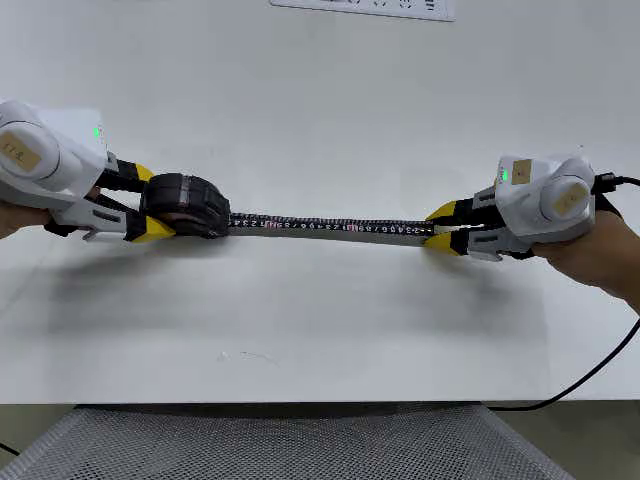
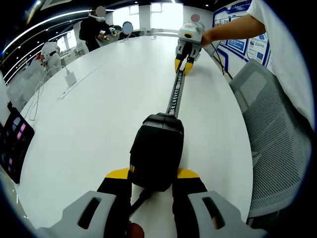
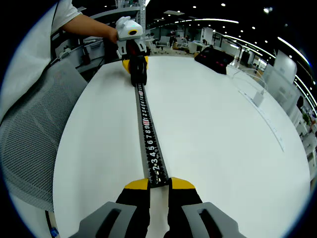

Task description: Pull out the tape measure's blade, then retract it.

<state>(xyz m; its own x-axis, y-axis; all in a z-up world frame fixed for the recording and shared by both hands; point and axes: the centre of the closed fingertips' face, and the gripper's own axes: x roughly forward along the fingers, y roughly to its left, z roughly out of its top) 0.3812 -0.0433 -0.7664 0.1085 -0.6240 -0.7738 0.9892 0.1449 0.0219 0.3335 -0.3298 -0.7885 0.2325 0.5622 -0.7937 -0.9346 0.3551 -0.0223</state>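
Observation:
A black tape measure case (image 1: 184, 205) rests on the white table (image 1: 320, 320) at the left, and my left gripper (image 1: 150, 202) is shut on it. In the left gripper view the case (image 2: 156, 149) sits between the yellow-tipped jaws. Its dark numbered blade (image 1: 330, 226) runs out to the right, just above the tabletop. My right gripper (image 1: 441, 229) is shut on the blade's end. In the right gripper view the blade (image 3: 147, 135) stretches away from my right gripper (image 3: 159, 184) toward the case (image 3: 136, 71) and the left gripper (image 3: 134, 63). The right gripper (image 2: 184, 62) appears far off in the left gripper view.
A grey mesh chair (image 1: 300, 445) stands below the table's near edge. A black cable (image 1: 590, 370) trails from the right hand over that edge. Devices and cables (image 2: 69, 79) lie on the far side of the table, where people (image 2: 96, 27) stand.

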